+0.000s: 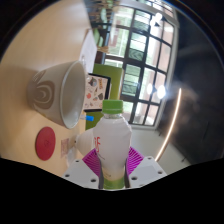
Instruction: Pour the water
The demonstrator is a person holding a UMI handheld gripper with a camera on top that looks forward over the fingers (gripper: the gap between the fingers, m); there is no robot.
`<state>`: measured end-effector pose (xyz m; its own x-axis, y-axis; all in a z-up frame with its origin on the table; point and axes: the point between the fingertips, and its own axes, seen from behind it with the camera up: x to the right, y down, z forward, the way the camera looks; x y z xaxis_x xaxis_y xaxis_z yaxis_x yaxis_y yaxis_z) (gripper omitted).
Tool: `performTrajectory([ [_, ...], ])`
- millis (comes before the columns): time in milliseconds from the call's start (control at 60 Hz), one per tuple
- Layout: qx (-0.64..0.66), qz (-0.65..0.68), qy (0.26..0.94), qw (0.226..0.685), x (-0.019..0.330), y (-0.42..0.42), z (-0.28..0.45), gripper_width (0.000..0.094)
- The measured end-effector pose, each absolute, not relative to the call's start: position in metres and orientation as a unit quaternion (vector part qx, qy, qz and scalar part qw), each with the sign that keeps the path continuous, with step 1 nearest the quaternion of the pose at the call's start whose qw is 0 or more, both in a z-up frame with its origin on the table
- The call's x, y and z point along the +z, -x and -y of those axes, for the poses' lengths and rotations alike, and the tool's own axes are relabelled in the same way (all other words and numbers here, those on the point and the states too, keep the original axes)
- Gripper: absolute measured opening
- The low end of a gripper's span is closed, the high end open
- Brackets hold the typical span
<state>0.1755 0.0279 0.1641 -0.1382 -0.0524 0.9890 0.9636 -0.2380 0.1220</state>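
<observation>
Gripper view shows the gripper (113,168) clamped on a green-capped bottle (113,140), tilted toward the white bowl (60,92) beyond the fingers, apparently for pouring.

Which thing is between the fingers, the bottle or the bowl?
The bottle with the green cap is between the fingers; its cap is still on. The white bowl sits farther off, beside a red lid.
</observation>
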Motion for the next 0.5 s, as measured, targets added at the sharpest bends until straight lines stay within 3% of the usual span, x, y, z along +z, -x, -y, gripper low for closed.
performTrajectory([
  [183, -0.687, 0.556, 0.353, 0.306, 0.164, -0.154, -0.022, 0.0286],
  [267, -0.699, 0.581, 0.314, 0.275, 0.163, -0.152, -0.01, 0.0283],
  [283, -0.698, 0.585, 0.313, 0.27, 0.176, -0.143, -0.009, 0.0283],
  [317, -0.701, 0.586, 0.308, 0.265, 0.163, -0.152, -0.003, 0.0284],
  [333, -0.698, 0.589, 0.311, 0.263, 0.176, -0.142, -0.003, 0.0285],
  [500, -0.694, 0.581, 0.32, 0.28, 0.184, -0.152, 0.017, 0.0286],
])
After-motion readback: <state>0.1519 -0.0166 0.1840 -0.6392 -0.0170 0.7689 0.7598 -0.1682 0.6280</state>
